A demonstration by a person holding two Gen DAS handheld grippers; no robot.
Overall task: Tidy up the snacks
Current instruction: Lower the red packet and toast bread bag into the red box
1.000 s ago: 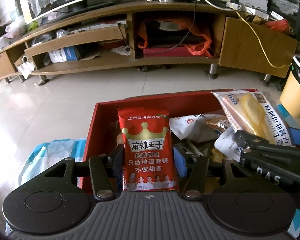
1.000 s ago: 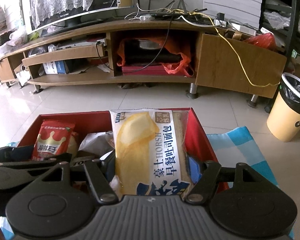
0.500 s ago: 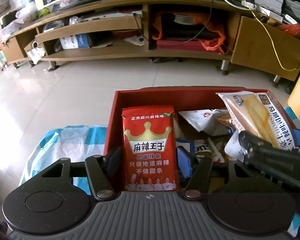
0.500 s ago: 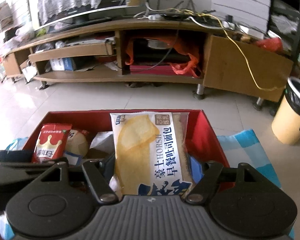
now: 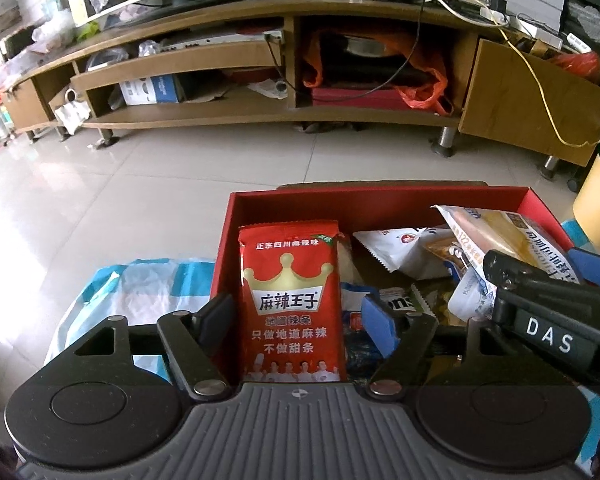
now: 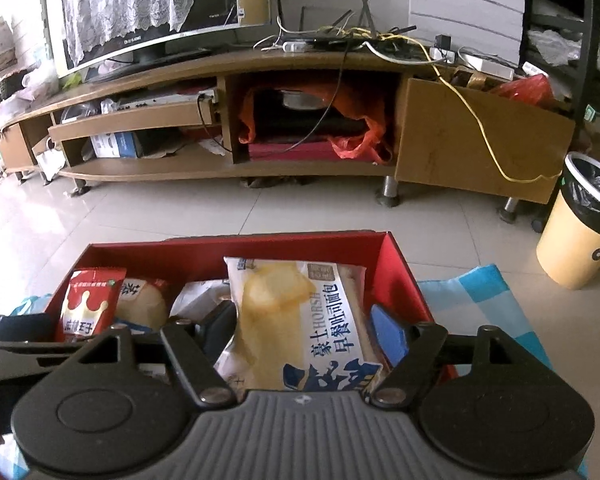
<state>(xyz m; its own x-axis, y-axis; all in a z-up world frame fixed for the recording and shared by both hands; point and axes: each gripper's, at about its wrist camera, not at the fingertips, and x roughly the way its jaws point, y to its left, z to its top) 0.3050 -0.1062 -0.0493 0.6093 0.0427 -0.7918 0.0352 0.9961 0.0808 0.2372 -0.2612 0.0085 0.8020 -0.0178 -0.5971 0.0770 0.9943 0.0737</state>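
Red glossy foil, the spicy-strip snack packet with the gold crown [image 5: 292,304], stood upright between the fingers of the left gripper [image 5: 298,316], inside the red cardboard box [image 5: 380,204] at its left end. Those jaws had just been opening: a second earlier both pads sat against the packet's edges, and now the blue right pad [image 5: 378,324] stood clear of it with a gap, the dark left pad just beside it. I judge the packet released and placed, so the left tool could draw back.

To its right, the right gripper [image 6: 302,334] straddled the pale yellow toast-bread bag [image 6: 300,320], jaws wide; whether the pads pressed it I cannot tell. That bag leaned in the box's right half. Both tools pointed forward and downward into the box, nearly side by side, the right gripper's black frame crossing the left camera's lower right corner.
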